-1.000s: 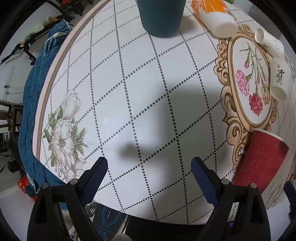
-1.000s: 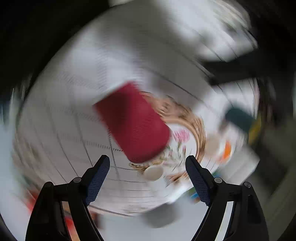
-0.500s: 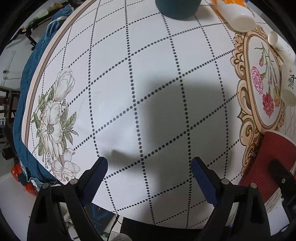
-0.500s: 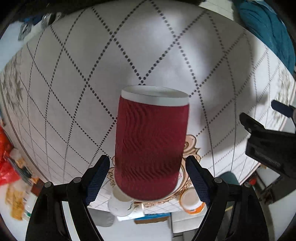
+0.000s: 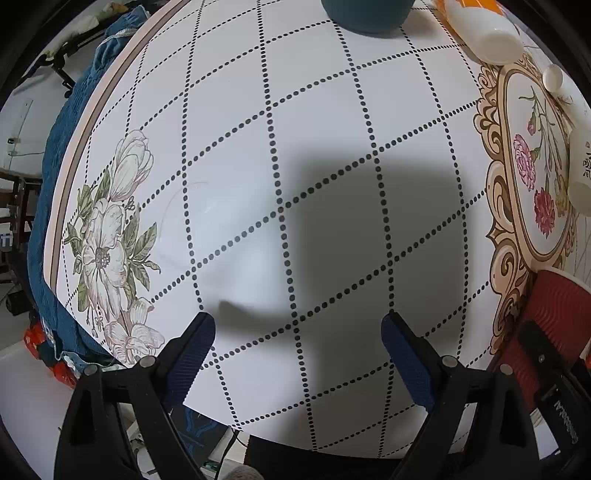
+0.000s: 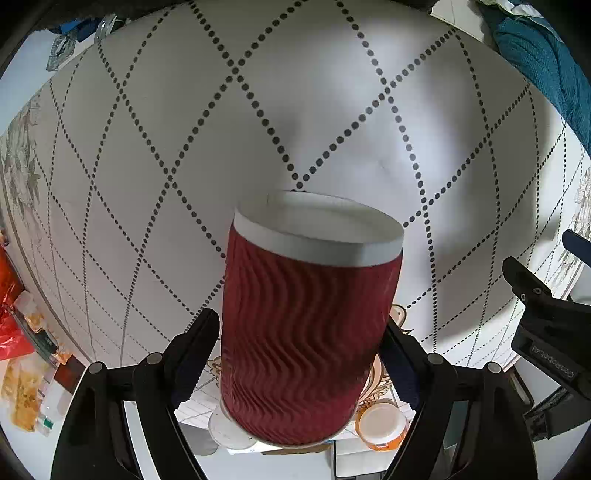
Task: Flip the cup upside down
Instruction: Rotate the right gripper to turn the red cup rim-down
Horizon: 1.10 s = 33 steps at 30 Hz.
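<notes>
A red ribbed paper cup [image 6: 306,332] with a white rim stands on the patterned tablecloth [image 6: 258,122]. My right gripper [image 6: 301,343] straddles the cup, its blue-padded fingers against the cup's two sides, closed on it. The cup also shows at the lower right of the left wrist view [image 5: 550,317], with the right gripper's black finger across it. My left gripper [image 5: 295,350] is open and empty over bare cloth to the left of the cup.
A dark teal cup [image 5: 365,14] and an orange-and-white bottle [image 5: 484,29] lie at the far side. White tubes [image 5: 580,162] rest on the floral medallion [image 5: 535,177]. The table edge with blue cloth [image 5: 55,155] runs along the left.
My right gripper has swung round to the cup and closed in on its sides. The left gripper has shifted a little forward over the cloth.
</notes>
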{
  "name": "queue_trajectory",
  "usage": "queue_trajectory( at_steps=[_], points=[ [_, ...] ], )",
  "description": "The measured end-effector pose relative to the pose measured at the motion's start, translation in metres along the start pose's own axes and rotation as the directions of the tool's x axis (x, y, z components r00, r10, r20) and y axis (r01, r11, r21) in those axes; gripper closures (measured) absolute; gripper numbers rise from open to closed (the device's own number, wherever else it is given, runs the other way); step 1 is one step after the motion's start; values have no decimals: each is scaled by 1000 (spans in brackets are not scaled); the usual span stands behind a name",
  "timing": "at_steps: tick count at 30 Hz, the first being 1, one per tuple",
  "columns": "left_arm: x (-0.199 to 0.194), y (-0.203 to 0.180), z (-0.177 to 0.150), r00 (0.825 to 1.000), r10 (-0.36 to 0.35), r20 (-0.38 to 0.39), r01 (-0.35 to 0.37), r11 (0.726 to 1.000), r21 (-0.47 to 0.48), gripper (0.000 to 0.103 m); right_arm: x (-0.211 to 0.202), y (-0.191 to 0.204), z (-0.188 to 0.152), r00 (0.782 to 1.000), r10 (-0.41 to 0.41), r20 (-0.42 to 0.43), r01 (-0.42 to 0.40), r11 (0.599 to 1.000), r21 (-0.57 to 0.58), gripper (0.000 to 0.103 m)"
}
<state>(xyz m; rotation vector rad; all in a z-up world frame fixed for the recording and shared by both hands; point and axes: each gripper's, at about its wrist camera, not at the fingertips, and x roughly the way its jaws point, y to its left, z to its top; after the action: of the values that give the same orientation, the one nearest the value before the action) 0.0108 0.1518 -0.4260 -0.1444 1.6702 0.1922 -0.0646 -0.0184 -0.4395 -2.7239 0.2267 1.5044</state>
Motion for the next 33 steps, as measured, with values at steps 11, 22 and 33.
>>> queue_trajectory(
  at_steps=[11, 22, 33],
  points=[
    [-7, -14, 13, 1000, -3, 4, 3, 1000, 8, 11, -1, -33, 5, 1000, -2, 10, 2, 999, 44, 23],
    [-11, -9, 14, 1000, 3, 16, -3, 1000, 28, 11, -8, -53, 14, 998, 35, 57, -49, 962, 268, 24],
    [-35, -26, 17, 999, 14, 43, -17, 997, 71, 11, -10, -95, -3, 972, 186, 142, -234, 773, 590, 24]
  ],
)
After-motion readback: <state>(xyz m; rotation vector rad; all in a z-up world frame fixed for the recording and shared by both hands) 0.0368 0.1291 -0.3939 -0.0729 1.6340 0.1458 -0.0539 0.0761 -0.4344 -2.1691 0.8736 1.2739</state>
